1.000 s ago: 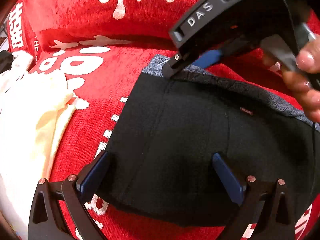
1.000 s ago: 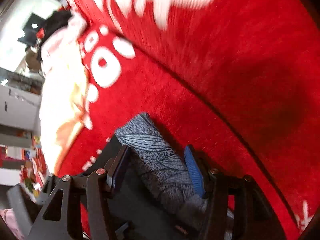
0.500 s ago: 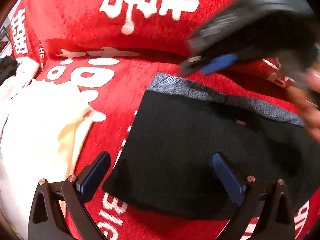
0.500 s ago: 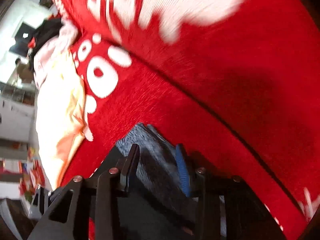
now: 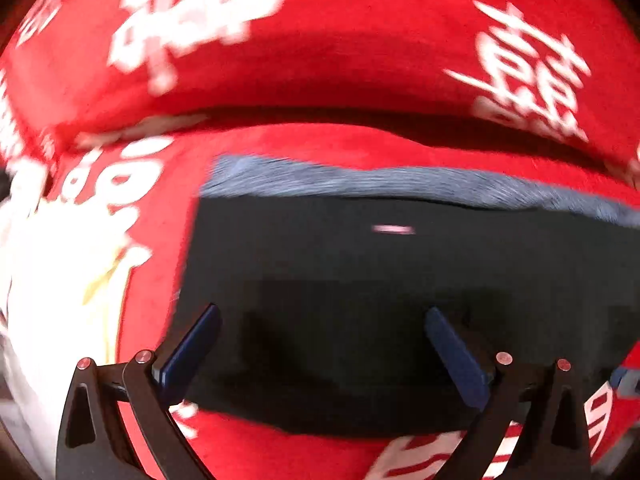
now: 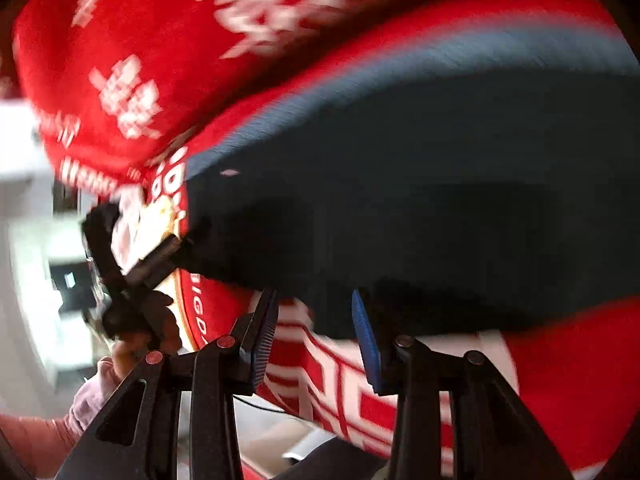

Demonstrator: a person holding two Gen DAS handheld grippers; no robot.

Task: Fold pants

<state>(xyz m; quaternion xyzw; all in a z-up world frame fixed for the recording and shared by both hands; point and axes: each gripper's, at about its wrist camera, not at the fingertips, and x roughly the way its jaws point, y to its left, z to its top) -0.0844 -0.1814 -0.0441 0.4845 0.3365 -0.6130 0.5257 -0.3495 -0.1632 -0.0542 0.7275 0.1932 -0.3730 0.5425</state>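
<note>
The folded black pants (image 5: pixel 380 288) lie flat on the red cloth (image 5: pixel 328 144), with their grey waistband (image 5: pixel 360 182) along the far edge. My left gripper (image 5: pixel 324 356) hovers open over the near part of the pants, with nothing between its blue pads. In the right wrist view the pants (image 6: pixel 440 184) fill the middle. My right gripper (image 6: pixel 316 336) stands partly open at their near edge, gripping nothing. The left gripper (image 6: pixel 174 245) shows blurred at the pants' left corner, held by a hand (image 6: pixel 140 332).
A cream garment (image 5: pixel 52 280) lies heaped left of the pants. The red back cushion (image 5: pixel 320 40) with white characters rises behind them. Past the cloth's left edge are pale room furniture (image 6: pixel 28 208) and a pink sleeve (image 6: pixel 24 440).
My right gripper has let go of the grey waistband, left the left wrist view and swung round to the pants' near edge. The pants now lie flat. My left gripper has shifted sideways.
</note>
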